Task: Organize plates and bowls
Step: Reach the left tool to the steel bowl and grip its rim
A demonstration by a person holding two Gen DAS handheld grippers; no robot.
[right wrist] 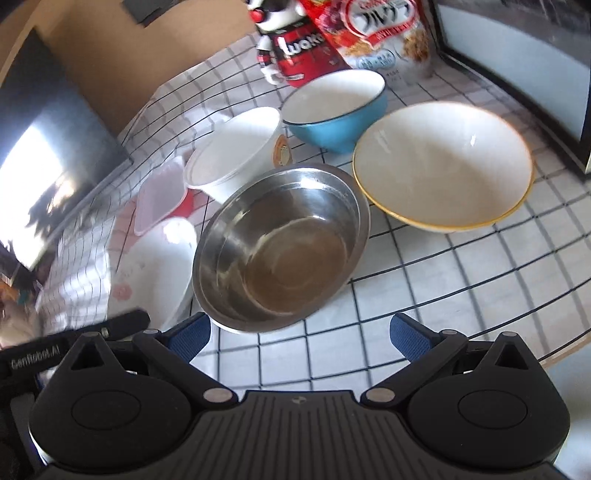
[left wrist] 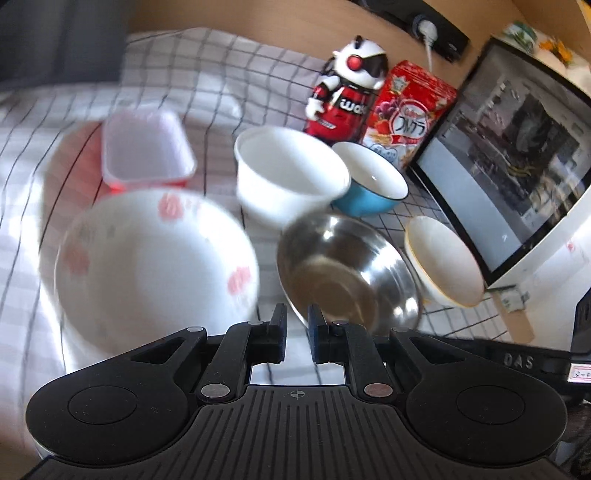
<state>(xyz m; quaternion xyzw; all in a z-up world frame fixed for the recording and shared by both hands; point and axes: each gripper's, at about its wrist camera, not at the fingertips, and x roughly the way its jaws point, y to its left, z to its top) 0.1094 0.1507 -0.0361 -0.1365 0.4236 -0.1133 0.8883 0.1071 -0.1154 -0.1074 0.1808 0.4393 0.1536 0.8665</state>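
Observation:
A steel bowl (left wrist: 347,269) (right wrist: 284,243) sits mid-table on the checked cloth. Left of it is a white bowl with pink flowers (left wrist: 155,266) (right wrist: 155,266). Behind stand a tall white bowl (left wrist: 288,173) (right wrist: 236,147) and a blue bowl (left wrist: 369,181) (right wrist: 336,110). A white bowl with a yellow rim (left wrist: 443,258) (right wrist: 443,166) lies to the right. My left gripper (left wrist: 297,328) is nearly shut and empty, just in front of the steel bowl. My right gripper (right wrist: 299,332) is open and empty, its left finger near the steel bowl's front rim.
A clear lidded box on a red base (left wrist: 147,147) (right wrist: 159,192) stands at the back left. A robot figurine (left wrist: 347,85) (right wrist: 284,44) and a cereal bag (left wrist: 410,107) (right wrist: 376,33) stand behind the bowls. A monitor (left wrist: 517,147) is on the right.

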